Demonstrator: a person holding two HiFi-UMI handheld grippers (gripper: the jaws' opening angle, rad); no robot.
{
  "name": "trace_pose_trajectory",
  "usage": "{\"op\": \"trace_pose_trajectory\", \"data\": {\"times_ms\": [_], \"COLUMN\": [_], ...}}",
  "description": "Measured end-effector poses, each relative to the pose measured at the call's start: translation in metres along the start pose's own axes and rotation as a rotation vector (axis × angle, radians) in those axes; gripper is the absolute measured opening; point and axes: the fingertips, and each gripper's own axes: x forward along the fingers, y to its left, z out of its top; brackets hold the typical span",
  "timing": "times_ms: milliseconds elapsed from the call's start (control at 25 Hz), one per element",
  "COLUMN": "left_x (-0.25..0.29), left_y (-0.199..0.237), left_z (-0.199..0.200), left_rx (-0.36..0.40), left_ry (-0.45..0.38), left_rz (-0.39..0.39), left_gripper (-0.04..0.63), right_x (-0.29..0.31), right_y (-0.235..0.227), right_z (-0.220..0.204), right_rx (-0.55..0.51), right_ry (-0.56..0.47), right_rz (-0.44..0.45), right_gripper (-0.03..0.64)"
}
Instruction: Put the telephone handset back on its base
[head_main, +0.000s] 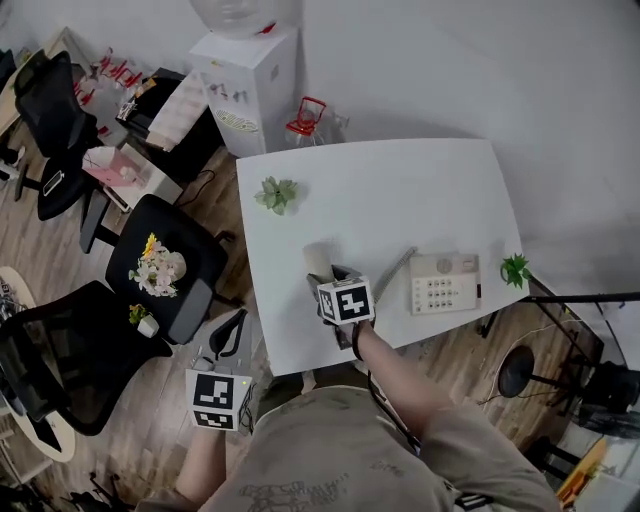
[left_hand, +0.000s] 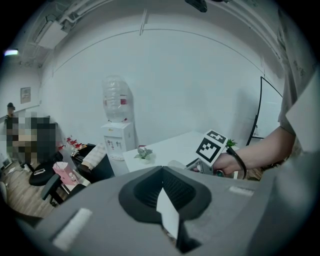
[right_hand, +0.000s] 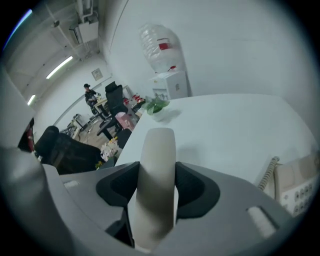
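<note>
The beige telephone handset (head_main: 320, 258) stands nearly upright over the white table (head_main: 400, 190), a little left of its base. My right gripper (head_main: 324, 278) is shut on it, and in the right gripper view the handset (right_hand: 159, 150) fills the gap between the dark pads of the right gripper (right_hand: 156, 192). The beige keypad base (head_main: 445, 283) lies flat near the table's front right, with its edge (right_hand: 297, 182) at that view's right. A coiled cord (head_main: 395, 272) runs from the base toward the handset. My left gripper (head_main: 228, 338) hangs off the table's left front corner, shut and empty (left_hand: 162, 192).
A small green plant (head_main: 276, 194) sits at the table's left, another (head_main: 515, 269) at its right edge beside the base. Black office chairs (head_main: 160, 265) stand left of the table, one bearing flowers. A water dispenser (head_main: 248, 85) is behind, and a black stand (head_main: 515, 370) at right.
</note>
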Motion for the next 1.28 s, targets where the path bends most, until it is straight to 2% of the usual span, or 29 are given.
{"op": "trace_pose_trajectory", "data": {"times_ms": [120, 320, 640, 800, 960, 1080, 1280], "left_x": [0.005, 0.014, 0.035, 0.046, 0.057, 0.059, 0.059], "left_y": [-0.004, -0.015, -0.041, -0.054, -0.067, -0.076, -0.088], "left_z": [0.010, 0.030, 0.048, 0.052, 0.051, 0.051, 0.045], "left_rx": [0.026, 0.081, 0.176, 0.208, 0.236, 0.212, 0.167], "left_ry": [-0.008, -0.020, -0.019, 0.001, 0.025, 0.037, 0.073], "left_rz": [-0.020, -0.074, -0.158, -0.196, -0.223, -0.236, -0.239], "left_gripper": [0.003, 0.003, 0.003, 0.003, 0.003, 0.003, 0.003], "right_x": [-0.023, -0.065, -0.112, -0.125, -0.139, -0.144, -0.153], "right_y": [-0.014, -0.059, -0.146, -0.184, -0.220, -0.246, -0.285], "right_z": [0.025, 0.055, 0.054, 0.038, 0.019, 0.006, -0.011], "right_rx": [0.136, 0.420, 0.804, 1.014, 1.106, 1.167, 1.306], "right_ry": [-0.094, -0.270, -0.448, -0.495, -0.507, -0.497, -0.506], "right_rz": [-0.025, -0.112, -0.309, -0.386, -0.548, -0.653, -0.758], "right_gripper": [0.250, 0.250, 0.250, 0.250, 0.250, 0.249, 0.245]}}
